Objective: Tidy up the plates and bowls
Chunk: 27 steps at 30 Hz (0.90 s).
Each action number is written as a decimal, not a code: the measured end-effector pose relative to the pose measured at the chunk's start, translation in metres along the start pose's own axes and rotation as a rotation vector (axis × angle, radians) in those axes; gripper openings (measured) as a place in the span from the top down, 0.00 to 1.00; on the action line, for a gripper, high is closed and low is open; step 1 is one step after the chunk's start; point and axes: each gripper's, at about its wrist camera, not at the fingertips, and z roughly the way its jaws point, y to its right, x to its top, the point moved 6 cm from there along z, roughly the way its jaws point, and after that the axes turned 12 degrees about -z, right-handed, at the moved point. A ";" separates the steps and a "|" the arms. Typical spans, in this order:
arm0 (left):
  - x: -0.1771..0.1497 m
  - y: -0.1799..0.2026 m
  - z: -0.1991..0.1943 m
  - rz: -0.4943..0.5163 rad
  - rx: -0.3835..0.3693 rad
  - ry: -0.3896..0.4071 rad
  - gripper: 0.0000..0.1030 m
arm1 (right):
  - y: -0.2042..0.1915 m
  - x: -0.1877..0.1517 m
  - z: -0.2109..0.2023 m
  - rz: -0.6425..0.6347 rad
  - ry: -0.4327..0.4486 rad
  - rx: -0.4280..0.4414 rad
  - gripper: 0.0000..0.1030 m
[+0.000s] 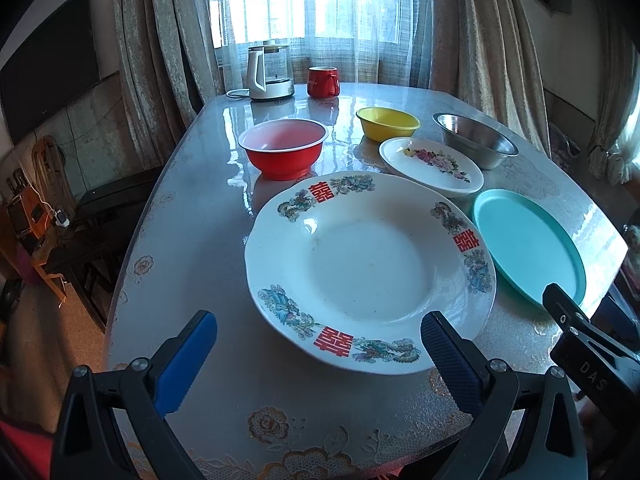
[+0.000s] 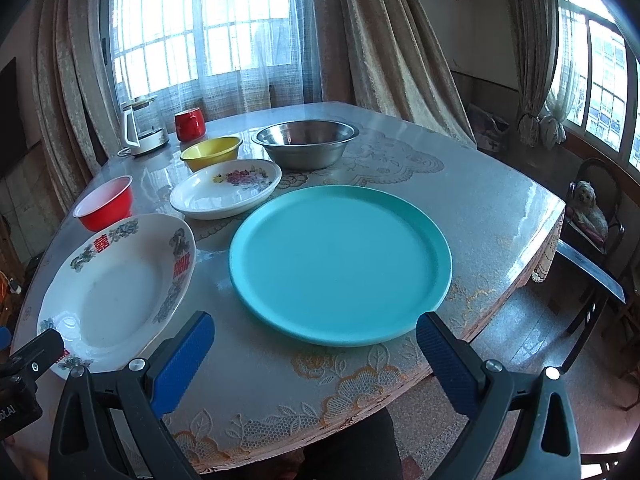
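Note:
A large white plate with red characters and dragon trim (image 1: 368, 264) (image 2: 116, 288) lies near the table's front edge. My left gripper (image 1: 318, 344) hovers open just before its near rim, holding nothing. A teal plate (image 2: 340, 260) (image 1: 528, 244) lies to its right, and my right gripper (image 2: 316, 344) stands open at its near rim, empty. Farther back sit a small white floral plate (image 1: 432, 164) (image 2: 226, 188), a red bowl (image 1: 284, 148) (image 2: 105, 208), a yellow bowl (image 1: 387, 123) (image 2: 211, 153) and a steel bowl (image 1: 476, 140) (image 2: 306, 144).
A white kettle (image 1: 268, 72) (image 2: 144, 128) and a red mug (image 1: 322, 82) (image 2: 190, 124) stand at the table's far end by the curtained window. The table (image 2: 460, 208) has a glossy lace-patterned cover. A dark chair with a small dog (image 2: 588, 208) stands right of it.

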 end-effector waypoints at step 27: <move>0.002 -0.005 0.002 -0.006 0.016 0.008 0.00 | 0.002 0.013 -0.009 -0.012 0.075 0.024 0.00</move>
